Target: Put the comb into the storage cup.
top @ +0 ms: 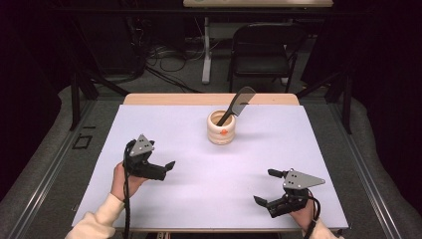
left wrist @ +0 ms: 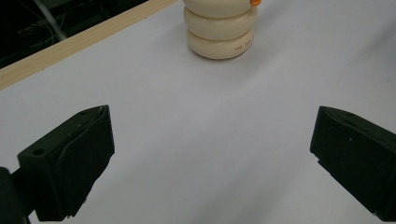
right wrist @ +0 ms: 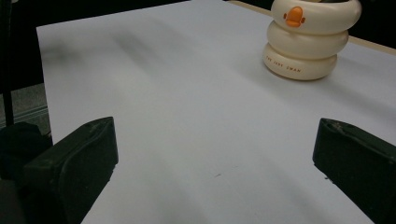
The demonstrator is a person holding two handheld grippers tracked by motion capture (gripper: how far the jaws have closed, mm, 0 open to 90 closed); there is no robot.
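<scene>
- Nearest the high view's camera, at the bottom edge, come two forearms in cream sleeves (top: 94, 221), each hand holding a black gripper over the worktop (top: 199, 189), which is covered by a pale lilac-white sheet.
- At about 8 o'clock on the worktop, the left gripper (top: 168, 167) points toward 3 o'clock. Its fingers are spread wide and pinch nothing; a grey three-cornered plate sits on top of it.
- At about 4 o'clock, the right gripper (top: 267, 186) points toward 9 o'clock. Its fingers are also spread apart and empty, and it carries the same kind of grey plate.
- Well apart from both grippers, toward 12 o'clock and near the worktop's far edge, stands a cream holder (top: 221, 128) shaped like three stacked rings, upright, with a small orange mark on its front.
- Out of the holder's mouth leans a dark spatula (top: 240, 102), tilted toward 1 o'clock, its flat blade uppermost.
- From the left gripper view, two black fingers (left wrist: 70, 161) rise at either side with bare sheet between them; the cream holder (left wrist: 221, 32) stands ahead at 12 o'clock.
- From the right gripper view, the fingers (right wrist: 77, 168) again stand wide apart, with the holder (right wrist: 303, 44) at about 1 o'clock, small orange lettering visible on its lowest ring.
- Beyond the worktop, at 12 o'clock on the floor, stands a black folding chair (top: 263, 50).
</scene>
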